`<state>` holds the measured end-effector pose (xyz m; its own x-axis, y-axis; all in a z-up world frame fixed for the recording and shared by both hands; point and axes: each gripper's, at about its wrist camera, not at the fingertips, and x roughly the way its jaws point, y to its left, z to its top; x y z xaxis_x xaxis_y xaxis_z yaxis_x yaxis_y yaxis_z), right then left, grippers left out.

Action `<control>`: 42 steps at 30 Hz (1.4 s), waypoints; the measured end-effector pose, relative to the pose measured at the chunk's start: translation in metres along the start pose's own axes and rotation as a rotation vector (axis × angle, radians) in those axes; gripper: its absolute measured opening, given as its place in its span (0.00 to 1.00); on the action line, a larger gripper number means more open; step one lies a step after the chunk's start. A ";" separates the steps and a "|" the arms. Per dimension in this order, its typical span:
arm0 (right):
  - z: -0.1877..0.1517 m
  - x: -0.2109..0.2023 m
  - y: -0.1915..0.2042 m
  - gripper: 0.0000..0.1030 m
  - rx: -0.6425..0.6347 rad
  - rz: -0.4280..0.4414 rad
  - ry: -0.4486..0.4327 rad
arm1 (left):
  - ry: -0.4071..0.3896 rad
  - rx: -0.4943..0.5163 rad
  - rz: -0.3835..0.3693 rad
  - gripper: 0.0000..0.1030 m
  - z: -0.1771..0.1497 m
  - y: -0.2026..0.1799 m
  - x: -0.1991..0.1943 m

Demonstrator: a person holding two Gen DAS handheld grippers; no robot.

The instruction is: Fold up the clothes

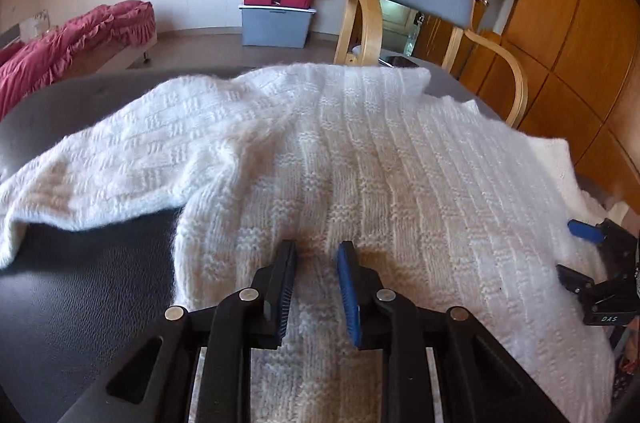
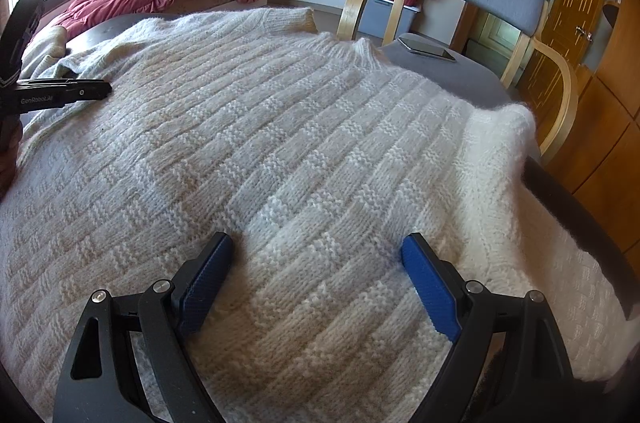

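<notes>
Under both grippers, a white knitted sweater lies spread flat on the dark table.
Left gripper hovers at the near hem, fingers slightly apart; right gripper gapes wide over the body. Sweater runs away from both toward the collar, one sleeve flung out left.

White basket-weave knit sweater on black table; blue-padded tools.
</notes>
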<state>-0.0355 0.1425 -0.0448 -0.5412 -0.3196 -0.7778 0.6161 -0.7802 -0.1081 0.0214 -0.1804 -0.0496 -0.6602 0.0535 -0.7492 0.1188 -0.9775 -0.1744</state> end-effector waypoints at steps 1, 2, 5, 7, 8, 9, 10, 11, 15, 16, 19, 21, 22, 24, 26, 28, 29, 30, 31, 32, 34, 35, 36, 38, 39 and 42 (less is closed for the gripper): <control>0.000 0.000 0.000 0.87 0.000 0.000 0.000 | -0.001 0.001 0.007 0.22 -0.002 0.000 -0.001; 0.000 0.000 -0.001 0.87 0.000 -0.001 0.000 | -0.001 0.006 0.017 0.22 -0.003 0.000 -0.002; 0.001 0.000 -0.003 0.87 -0.001 -0.003 0.000 | -0.005 0.026 0.050 0.22 -0.006 -0.005 -0.005; 0.001 0.001 -0.004 0.87 0.000 -0.006 0.001 | -0.006 0.033 0.063 0.22 -0.004 -0.006 -0.005; 0.002 0.002 -0.005 0.87 -0.001 -0.008 0.002 | -0.006 0.035 0.065 0.22 -0.004 -0.007 -0.005; 0.002 0.002 -0.005 0.89 -0.003 -0.014 0.004 | -0.005 0.036 0.068 0.22 -0.003 -0.008 -0.004; 0.003 0.003 -0.005 0.89 -0.004 -0.020 0.006 | -0.005 0.037 0.070 0.22 -0.002 -0.008 -0.003; 0.003 0.004 -0.006 0.90 -0.002 -0.021 0.007 | -0.005 0.037 0.070 0.22 -0.001 -0.009 -0.003; 0.004 0.006 -0.013 0.92 0.019 0.010 0.012 | -0.005 0.033 0.066 0.22 -0.001 -0.008 -0.002; 0.004 0.006 -0.015 0.93 0.026 0.023 0.012 | -0.005 0.031 0.065 0.22 -0.001 -0.008 -0.002; 0.005 0.000 -0.017 0.94 0.029 0.072 0.017 | -0.005 0.024 0.057 0.22 -0.002 -0.007 -0.001; 0.001 -0.013 -0.019 0.94 0.035 0.088 0.016 | -0.005 0.013 0.044 0.22 -0.002 -0.005 -0.001; -0.002 -0.022 -0.020 0.94 0.043 0.094 0.014 | -0.005 0.006 0.035 0.22 -0.002 -0.003 -0.001; -0.013 -0.044 -0.030 0.94 0.100 0.111 -0.007 | -0.005 -0.007 0.020 0.22 -0.002 -0.001 -0.001; -0.024 -0.065 -0.043 0.93 0.173 0.129 -0.019 | -0.005 -0.017 0.008 0.22 -0.002 0.001 -0.001; -0.039 -0.083 -0.056 0.92 0.242 0.136 -0.013 | -0.006 -0.023 0.002 0.22 -0.002 0.001 -0.001; -0.048 -0.092 -0.062 0.92 0.276 0.138 -0.007 | -0.006 -0.024 0.000 0.22 -0.002 0.001 -0.001; -0.057 -0.098 -0.067 0.90 0.307 0.135 0.006 | -0.006 -0.026 -0.002 0.22 -0.002 0.001 -0.001; -0.066 -0.103 -0.071 0.88 0.334 0.128 0.025 | -0.006 -0.028 -0.004 0.22 -0.002 0.002 -0.001; -0.076 -0.107 -0.075 0.80 0.360 0.127 0.045 | -0.006 -0.030 -0.006 0.22 -0.002 0.002 -0.001; -0.095 -0.112 -0.076 0.69 0.402 0.155 0.076 | -0.006 -0.035 -0.011 0.22 -0.003 0.002 -0.001; -0.103 -0.113 -0.075 0.67 0.422 0.172 0.089 | -0.006 -0.037 -0.015 0.22 -0.003 0.003 -0.001; -0.112 -0.115 -0.072 0.67 0.444 0.191 0.099 | -0.006 -0.039 -0.019 0.22 -0.003 0.003 -0.002; -0.126 -0.117 -0.065 0.67 0.482 0.226 0.114 | -0.006 -0.044 -0.025 0.22 -0.003 0.004 -0.002; -0.130 -0.119 -0.061 0.67 0.492 0.245 0.108 | -0.006 -0.046 -0.028 0.22 -0.003 0.005 -0.002; -0.140 -0.128 -0.047 0.67 0.515 0.316 0.078 | -0.006 -0.052 -0.034 0.22 -0.003 0.006 -0.002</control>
<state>0.0849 0.2952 -0.0263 -0.3216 -0.5534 -0.7684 0.3733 -0.8198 0.4342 0.0261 -0.1854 -0.0510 -0.6688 0.0853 -0.7385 0.1342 -0.9632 -0.2328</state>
